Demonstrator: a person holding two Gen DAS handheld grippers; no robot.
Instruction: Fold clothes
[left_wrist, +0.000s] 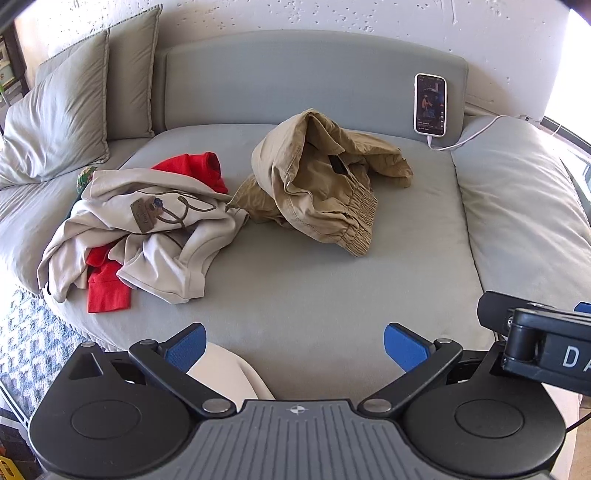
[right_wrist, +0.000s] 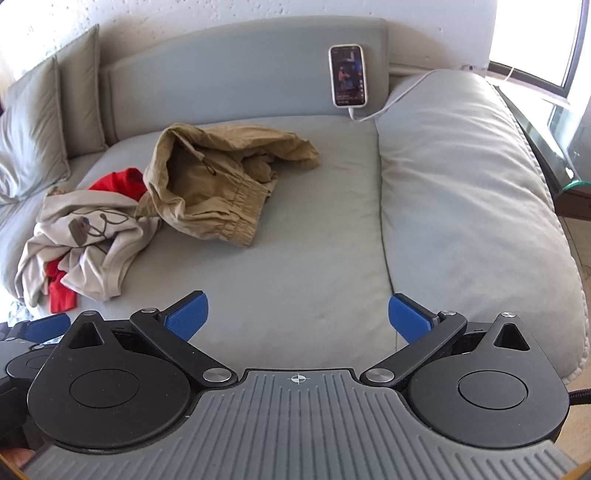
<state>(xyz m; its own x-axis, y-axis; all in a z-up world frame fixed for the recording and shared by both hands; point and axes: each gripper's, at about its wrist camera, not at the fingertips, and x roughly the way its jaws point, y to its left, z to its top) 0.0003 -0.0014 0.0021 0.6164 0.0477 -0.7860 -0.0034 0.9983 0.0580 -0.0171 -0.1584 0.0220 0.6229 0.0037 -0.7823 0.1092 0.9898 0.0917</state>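
The khaki shorts (left_wrist: 317, 181) lie crumpled in front of the propped phone (left_wrist: 430, 105), soft, light and floppy; their elastic waistband looks the firmest hold. Left gripper (left_wrist: 294, 345) and right gripper (right_wrist: 298, 314) both gape wide, empty.

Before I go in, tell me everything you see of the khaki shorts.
The khaki shorts lie crumpled in a loose heap on the grey cushion, unfolded. Tan woven cloth; gathered elastic waistband faces the camera, one dark opening shows. Their left edge meets the beige shirt. No gripper touches them.
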